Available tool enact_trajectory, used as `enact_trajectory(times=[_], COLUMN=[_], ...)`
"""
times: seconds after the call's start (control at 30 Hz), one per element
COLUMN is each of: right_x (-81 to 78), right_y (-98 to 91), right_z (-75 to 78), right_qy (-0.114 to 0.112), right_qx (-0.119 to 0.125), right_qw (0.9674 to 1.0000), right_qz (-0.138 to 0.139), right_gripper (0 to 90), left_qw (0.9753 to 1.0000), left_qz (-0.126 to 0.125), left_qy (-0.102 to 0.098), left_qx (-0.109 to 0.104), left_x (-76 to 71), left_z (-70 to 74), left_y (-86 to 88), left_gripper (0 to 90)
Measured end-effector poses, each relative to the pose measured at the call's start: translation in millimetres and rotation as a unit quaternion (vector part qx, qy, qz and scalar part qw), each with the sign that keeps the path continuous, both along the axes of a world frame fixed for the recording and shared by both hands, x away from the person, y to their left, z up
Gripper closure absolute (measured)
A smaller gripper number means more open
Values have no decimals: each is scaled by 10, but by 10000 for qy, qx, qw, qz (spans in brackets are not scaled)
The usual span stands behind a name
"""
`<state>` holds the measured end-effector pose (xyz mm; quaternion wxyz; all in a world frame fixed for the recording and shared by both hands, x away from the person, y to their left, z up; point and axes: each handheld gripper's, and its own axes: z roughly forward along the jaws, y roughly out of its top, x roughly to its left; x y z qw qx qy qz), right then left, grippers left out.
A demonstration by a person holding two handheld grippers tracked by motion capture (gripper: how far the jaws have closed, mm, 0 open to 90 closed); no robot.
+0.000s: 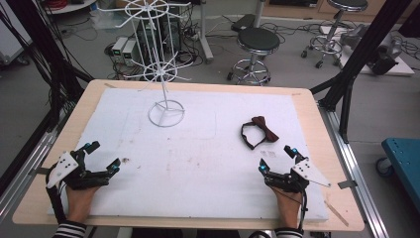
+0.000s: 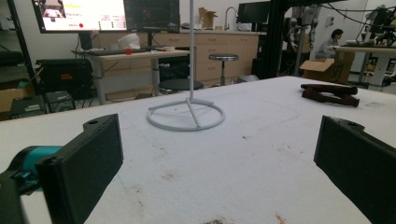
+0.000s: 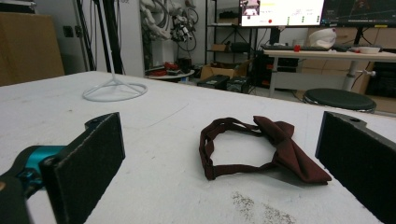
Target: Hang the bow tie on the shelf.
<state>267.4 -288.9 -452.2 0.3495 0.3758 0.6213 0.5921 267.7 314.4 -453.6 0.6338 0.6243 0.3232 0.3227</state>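
A dark red bow tie (image 1: 259,132) with its looped strap lies flat on the white mat, right of centre. My right gripper (image 1: 278,158) rests open near the front right, a short way in front of the bow tie (image 3: 261,147), jaws wide and empty. My left gripper (image 1: 102,155) rests open at the front left, nothing between its jaws. A white wire display stand (image 1: 166,113) with a ring base and spoked tiers rises at the back centre of the mat. In the left gripper view the stand's base (image 2: 187,114) is ahead and the bow tie (image 2: 330,94) lies far right.
The white mat (image 1: 198,163) covers a wooden table (image 1: 317,119). Small dark stains mark the mat near the left gripper. Black stools (image 1: 256,42), cables and black frame posts stand on the floor beyond the table. A blue cart (image 1: 403,156) sits at right.
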Motion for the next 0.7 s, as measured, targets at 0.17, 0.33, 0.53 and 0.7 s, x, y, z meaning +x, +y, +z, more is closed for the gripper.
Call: enact_trajectory(times=[0.17,0.33,0.53,0.7], right_x=[-2,-2,-2,3], right_y=[-5,-5,-6,-23], right_z=[-1,-1,0,0], right_qy=[18,31,30,36], right_qx=[35,44,71,145], right_qw=[10000,10000,10000,9999], right_qz=[3,-16,-47,-56], right_gripper=[6,6,6,7], left_qw=[10000,10000,10000,10000], left_qz=[11,-3,-9,0], left_qy=[-7,-15,-33,-40], left_qx=[29,42,27,30], left_x=[-6,-7,-8,-10], left_z=[-1,0,-1,-1], left_y=[-5,-5,-4,-8], left_gripper=[17,18,17,17])
